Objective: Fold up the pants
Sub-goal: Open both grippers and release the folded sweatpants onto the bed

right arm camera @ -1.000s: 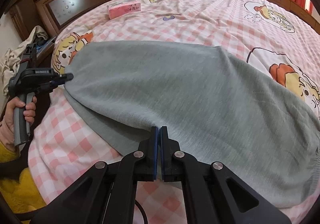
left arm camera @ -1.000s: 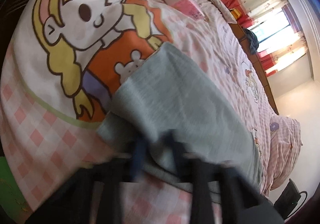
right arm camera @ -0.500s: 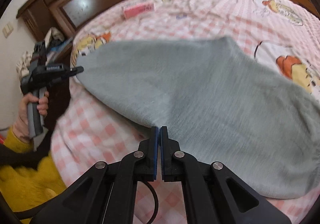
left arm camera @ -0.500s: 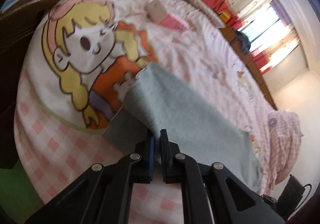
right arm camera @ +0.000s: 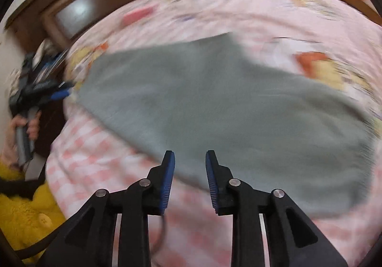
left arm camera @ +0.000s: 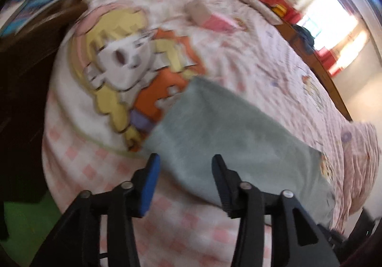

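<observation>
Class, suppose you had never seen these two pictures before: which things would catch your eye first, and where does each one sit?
The grey pants lie spread flat across the middle of the pink checked bedspread. A big cartoon print of a blonde child sits on the bedspread just beyond the pants' end. In front, the right tool and left tool both stand open at the pants' near edge.

A pink checked bedspread printed with a blond cartoon girl covers the bed. A pink box lies near its head end, below the dark wooden headboard. Red-trimmed curtains frame a bright window.
</observation>
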Available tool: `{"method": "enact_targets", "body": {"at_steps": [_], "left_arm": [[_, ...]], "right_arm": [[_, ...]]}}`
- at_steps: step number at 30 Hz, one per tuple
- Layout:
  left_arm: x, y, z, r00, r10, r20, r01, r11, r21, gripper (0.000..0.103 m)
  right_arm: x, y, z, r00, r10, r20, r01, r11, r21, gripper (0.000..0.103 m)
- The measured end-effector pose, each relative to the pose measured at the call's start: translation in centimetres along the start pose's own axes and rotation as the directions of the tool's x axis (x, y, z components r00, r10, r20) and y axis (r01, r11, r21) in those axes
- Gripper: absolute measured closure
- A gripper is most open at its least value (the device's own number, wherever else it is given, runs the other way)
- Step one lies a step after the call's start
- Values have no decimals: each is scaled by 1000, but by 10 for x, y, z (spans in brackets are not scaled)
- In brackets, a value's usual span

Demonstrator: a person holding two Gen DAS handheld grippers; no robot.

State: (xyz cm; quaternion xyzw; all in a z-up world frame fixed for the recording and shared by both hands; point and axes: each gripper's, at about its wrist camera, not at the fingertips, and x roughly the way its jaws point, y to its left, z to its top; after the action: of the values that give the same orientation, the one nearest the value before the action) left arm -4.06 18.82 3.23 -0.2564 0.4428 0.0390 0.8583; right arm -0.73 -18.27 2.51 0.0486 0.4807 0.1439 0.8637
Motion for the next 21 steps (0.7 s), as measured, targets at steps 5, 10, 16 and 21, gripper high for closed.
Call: {"method": "enact_targets", "body": {"at_steps": [5,10,16,21], "left_arm": [[15,-40,-3,996,-80,-43,85,991,105,44],[51,-55,-13,992,-45,-120,62,988,142,44],[56,-37,-18,995,32,-93,-15,984,176,30],[43,4,-7,976,215,-27,-211,970,120,31]], "right_arm": [[-25,-77,-23,994,-99,41,86,965,248,75],[-7,-131,-49,978,-202,-49,206,916,345,81],[-10,-129,-48,968,-248,-40,247,909,335,82],[-10,-127,-44,958,-283,-50,282,890,357,82]]}}
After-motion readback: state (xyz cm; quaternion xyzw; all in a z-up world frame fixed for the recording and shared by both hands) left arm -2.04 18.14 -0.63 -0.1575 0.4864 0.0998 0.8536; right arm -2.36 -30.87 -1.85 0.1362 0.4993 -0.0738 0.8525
